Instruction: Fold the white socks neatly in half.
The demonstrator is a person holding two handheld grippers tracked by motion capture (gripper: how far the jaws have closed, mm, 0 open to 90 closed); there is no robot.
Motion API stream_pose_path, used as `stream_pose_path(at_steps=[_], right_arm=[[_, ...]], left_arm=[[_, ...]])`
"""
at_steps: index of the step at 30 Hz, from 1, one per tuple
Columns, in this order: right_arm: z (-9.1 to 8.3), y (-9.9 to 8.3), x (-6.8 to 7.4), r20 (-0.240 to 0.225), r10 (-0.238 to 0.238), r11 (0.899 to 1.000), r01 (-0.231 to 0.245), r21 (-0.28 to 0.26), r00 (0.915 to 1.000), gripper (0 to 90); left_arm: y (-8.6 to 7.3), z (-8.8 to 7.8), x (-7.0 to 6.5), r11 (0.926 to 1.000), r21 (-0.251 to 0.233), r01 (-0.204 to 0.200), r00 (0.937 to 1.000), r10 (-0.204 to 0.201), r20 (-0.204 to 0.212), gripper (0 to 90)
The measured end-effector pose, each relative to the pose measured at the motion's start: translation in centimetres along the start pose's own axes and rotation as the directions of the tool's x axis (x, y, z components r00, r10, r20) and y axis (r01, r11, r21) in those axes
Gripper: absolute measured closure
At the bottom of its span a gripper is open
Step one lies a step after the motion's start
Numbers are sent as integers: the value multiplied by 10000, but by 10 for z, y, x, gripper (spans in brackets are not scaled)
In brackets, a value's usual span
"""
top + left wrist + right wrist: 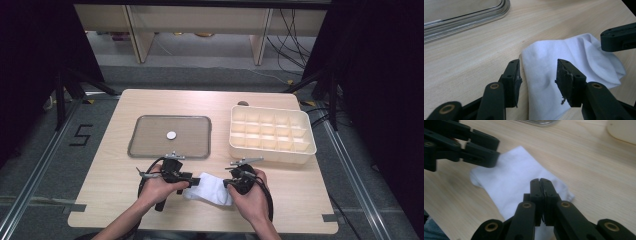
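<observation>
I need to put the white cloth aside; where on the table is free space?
Free table: left of the tray, and the near right corner below the divided box. Crowded: front centre, where both grippers meet over the white cloth.

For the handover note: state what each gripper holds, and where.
Right gripper is shut over the white sock, though a pinch isn't visible. Left gripper is open, straddling its other end.

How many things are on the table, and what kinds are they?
White cloth: 1
Glass tray: 1
Small white disc on the tray: 1
Cream divided box: 1
Black grippers, left gripper and right gripper: 2
Total: 6
</observation>
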State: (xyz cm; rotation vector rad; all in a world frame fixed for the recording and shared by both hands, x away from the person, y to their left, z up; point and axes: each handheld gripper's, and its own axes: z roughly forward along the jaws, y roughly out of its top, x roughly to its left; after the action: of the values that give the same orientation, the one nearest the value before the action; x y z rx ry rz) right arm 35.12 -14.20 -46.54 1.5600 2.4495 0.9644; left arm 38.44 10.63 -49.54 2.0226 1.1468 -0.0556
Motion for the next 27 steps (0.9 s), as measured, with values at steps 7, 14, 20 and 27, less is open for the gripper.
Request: stream_pose_path(at_steps=[7,14,20,27], right_arm=[[11,-7,-3,229,215,9982,-227,563,9995,894],[14,-8,-6,346,-90,9990,75,448,9994,900],[15,-8,-4,147,160,9980,-169,606,9998,900],[15,-9,-5,162,153,9984,-161,534,9998,900]], left_arm=[[-5,7,0,9986,519,54,10000,-55,7,629],[-5,9,0,9967,801,151,9999,-146,-66,736],[-6,9,2,9970,700,329,9992,-345,212,821],[-2,1,1,9978,521,410,9985,-427,332,826]])
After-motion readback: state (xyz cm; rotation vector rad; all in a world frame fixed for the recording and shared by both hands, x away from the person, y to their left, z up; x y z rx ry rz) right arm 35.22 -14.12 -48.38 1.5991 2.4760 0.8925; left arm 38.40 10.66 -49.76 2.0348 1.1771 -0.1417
